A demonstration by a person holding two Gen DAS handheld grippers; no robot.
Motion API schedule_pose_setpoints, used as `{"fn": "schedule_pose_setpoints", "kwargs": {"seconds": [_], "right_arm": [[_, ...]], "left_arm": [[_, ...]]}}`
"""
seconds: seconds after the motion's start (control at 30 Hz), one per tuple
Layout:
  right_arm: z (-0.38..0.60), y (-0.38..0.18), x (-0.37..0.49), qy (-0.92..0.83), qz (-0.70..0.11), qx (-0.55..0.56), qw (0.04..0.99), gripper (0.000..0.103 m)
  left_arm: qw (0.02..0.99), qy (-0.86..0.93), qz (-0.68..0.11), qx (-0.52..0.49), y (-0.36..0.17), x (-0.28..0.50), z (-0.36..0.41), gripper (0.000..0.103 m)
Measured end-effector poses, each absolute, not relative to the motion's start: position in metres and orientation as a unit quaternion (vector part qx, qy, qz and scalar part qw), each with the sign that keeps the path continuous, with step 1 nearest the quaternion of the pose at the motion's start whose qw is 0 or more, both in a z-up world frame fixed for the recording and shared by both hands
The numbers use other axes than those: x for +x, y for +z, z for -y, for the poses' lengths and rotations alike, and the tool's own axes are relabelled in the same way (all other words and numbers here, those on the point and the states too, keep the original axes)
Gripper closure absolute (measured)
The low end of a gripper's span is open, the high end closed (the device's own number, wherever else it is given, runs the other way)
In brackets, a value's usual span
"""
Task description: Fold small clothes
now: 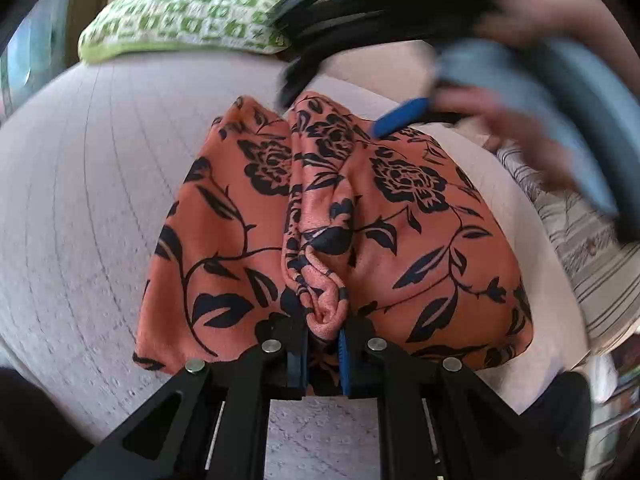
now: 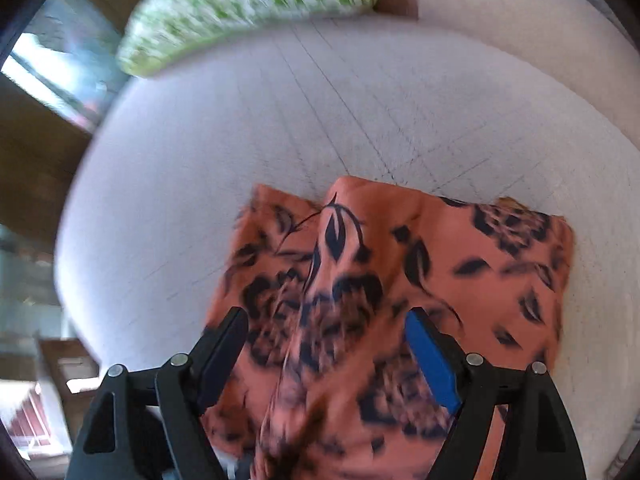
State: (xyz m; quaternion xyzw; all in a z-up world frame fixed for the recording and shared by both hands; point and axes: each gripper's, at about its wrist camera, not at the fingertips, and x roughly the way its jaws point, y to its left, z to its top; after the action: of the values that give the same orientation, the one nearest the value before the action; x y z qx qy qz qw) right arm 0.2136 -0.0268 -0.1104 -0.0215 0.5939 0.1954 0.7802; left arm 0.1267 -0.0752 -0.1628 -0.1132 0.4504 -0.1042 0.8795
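Observation:
An orange garment with a black floral print [image 1: 384,216] lies on a pale quilted bed cover [image 1: 88,208]. My left gripper [image 1: 324,330] is shut on a bunched fold of the garment's near edge. A raised ridge of cloth runs from that pinch to the far edge. In the left wrist view my right gripper [image 1: 340,116] hovers blurred over the garment's far edge, with a blue pad [image 1: 400,116] showing. In the right wrist view my right gripper [image 2: 326,320] is open above the garment [image 2: 460,256], and nothing is between its fingers.
A green and white patterned cushion [image 1: 188,12] lies at the far side of the bed; it also shows in the right wrist view [image 2: 248,4]. A striped cloth [image 1: 576,224] lies to the right of the garment. A window and wooden furniture [image 2: 40,148] are on the left.

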Motion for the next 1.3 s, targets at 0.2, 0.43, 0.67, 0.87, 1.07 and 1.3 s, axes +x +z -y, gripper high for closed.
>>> {"fn": "schedule_pose_setpoints", "kwargs": {"seconds": [0.2, 0.43, 0.67, 0.87, 1.07, 1.3], "right_arm": [[0.021, -0.145, 0.234, 0.122, -0.62, -0.064, 0.772, 0.065], [0.062, -0.094, 0.22, 0.194, -0.58, 0.049, 0.789, 0.082], [0.039, -0.108, 0.217, 0.27, -0.561, 0.084, 0.778, 0.078], [0.046, -0.141, 0.221, 0.279, -0.569, 0.108, 0.766, 0.081], [0.041, -0.111, 0.211, 0.316, -0.546, 0.119, 0.766, 0.077], [0.034, -0.132, 0.196, 0.322, -0.542, 0.107, 0.769, 0.032]], "left_arm": [[0.883, -0.114, -0.442, -0.105, -0.158, 0.125, 0.077, 0.091], [0.919, -0.115, -0.363, -0.103, -0.108, 0.096, 0.062, 0.092], [0.896, -0.066, -0.416, -0.137, -0.129, 0.099, 0.03, 0.091], [0.887, -0.068, -0.431, -0.155, -0.135, 0.1, 0.019, 0.091], [0.912, -0.047, -0.387, -0.131, -0.108, 0.077, 0.017, 0.091], [0.865, -0.065, -0.459, -0.191, -0.139, 0.082, 0.003, 0.088]]}}
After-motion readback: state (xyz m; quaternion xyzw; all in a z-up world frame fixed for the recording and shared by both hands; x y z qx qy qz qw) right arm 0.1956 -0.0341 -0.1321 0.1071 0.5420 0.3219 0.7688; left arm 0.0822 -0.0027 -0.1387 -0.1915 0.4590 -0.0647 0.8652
